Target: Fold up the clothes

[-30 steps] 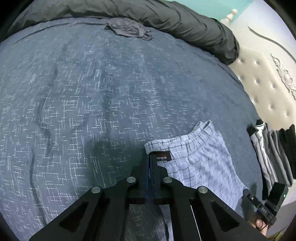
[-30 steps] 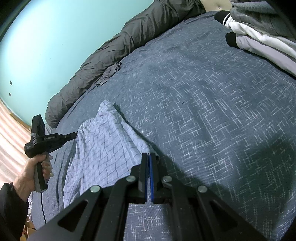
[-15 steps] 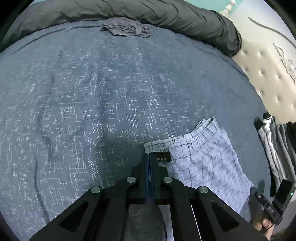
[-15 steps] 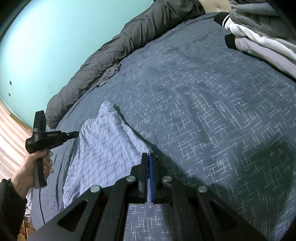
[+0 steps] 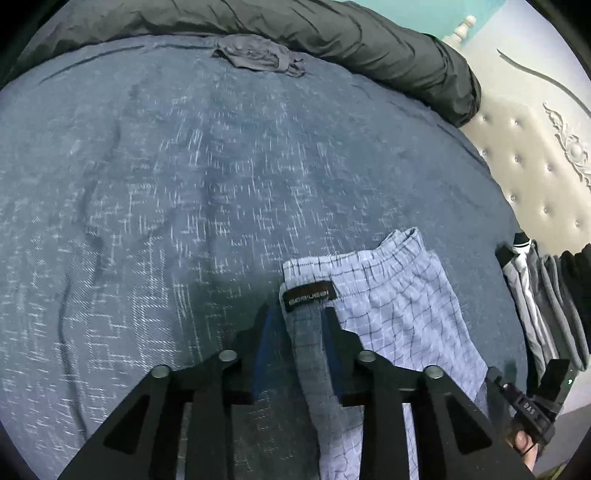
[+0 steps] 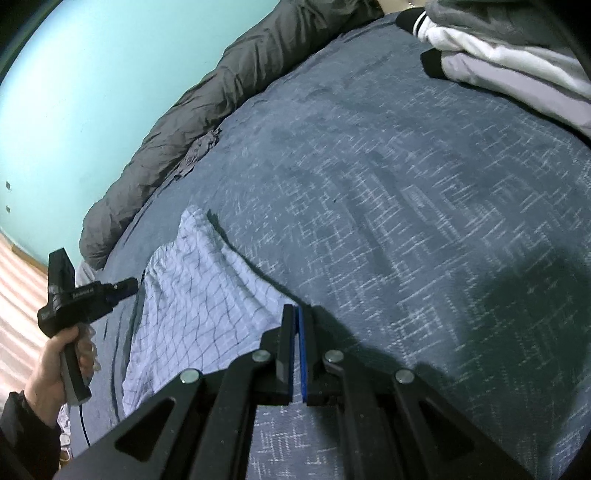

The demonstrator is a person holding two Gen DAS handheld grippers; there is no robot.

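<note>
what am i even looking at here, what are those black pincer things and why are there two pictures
There is no robot arm. A person holds a two-finger gripper in each hand, and each carries a fisheye camera looking along its fingers, so you get one picture per hand.

In the left wrist view, the left gripper has just been opening; the waistband of the checked shorts lies between its jaws, which no longer pinch it. In the right wrist view, the right gripper is shut at the shorts' other edge, and you can see the person's left hand holding the left gripper.

Everything lies on a blue bedspread. There is also a dark grey duvet, a small crumpled grey garment and a stack of folded clothes.
</note>
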